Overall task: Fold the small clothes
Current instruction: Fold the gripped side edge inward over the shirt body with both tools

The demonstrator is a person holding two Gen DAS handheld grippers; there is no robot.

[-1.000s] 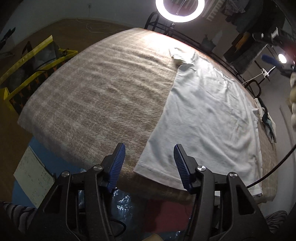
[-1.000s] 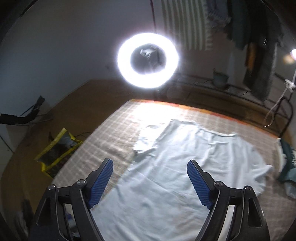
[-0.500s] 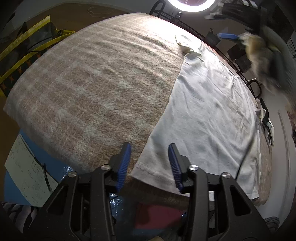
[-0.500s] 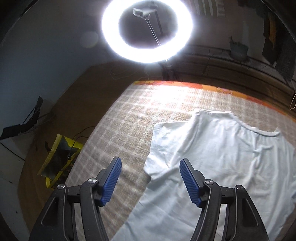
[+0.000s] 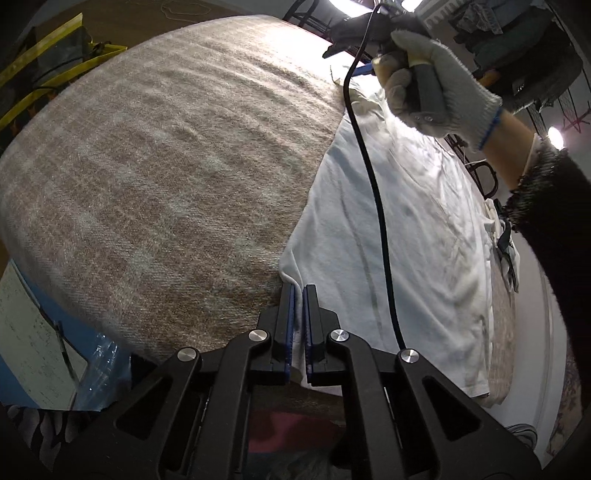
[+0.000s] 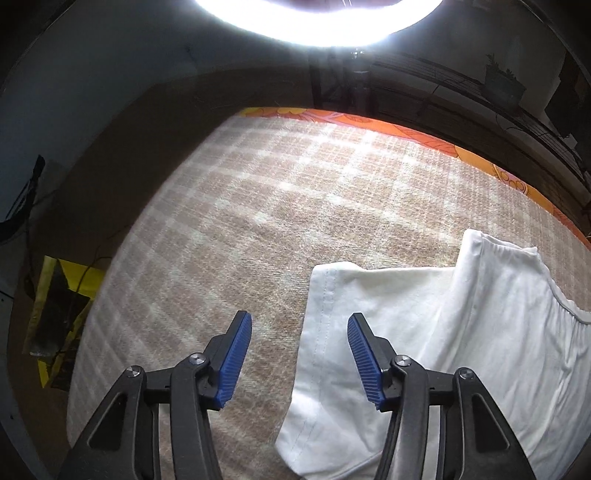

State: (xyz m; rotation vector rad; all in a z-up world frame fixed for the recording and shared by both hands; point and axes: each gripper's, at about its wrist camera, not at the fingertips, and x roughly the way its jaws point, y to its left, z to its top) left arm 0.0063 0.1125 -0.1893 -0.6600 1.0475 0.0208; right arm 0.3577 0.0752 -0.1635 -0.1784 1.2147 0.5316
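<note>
A white T-shirt [image 5: 406, 229] lies flat on a beige checked blanket [image 5: 166, 166]. My left gripper [image 5: 298, 286] is shut on the shirt's near hem corner at the blanket's front edge. In the right wrist view the shirt [image 6: 498, 350] shows its left sleeve [image 6: 369, 291] and neckline. My right gripper [image 6: 300, 318] hangs just above the sleeve with its jaws closing; the stitched sleeve edge lies between them and the pads do not touch it. The gloved hand [image 5: 436, 85] holding that gripper shows at the shirt's far end.
A black cable [image 5: 376, 221] droops across the shirt from the right hand. A ring light [image 6: 321, 22] glares beyond the bed. An orange sheet edge [image 6: 406, 129] borders the blanket [image 6: 277, 203]. A yellow-trimmed bag [image 6: 59, 314] sits on the floor. Other clothes [image 5: 502, 243] lie at the right edge.
My left jaws have shut on the hem corner. My right gripper has dropped towards the sleeve while its jaws narrowed, and its gloved hand has come into the left wrist view.
</note>
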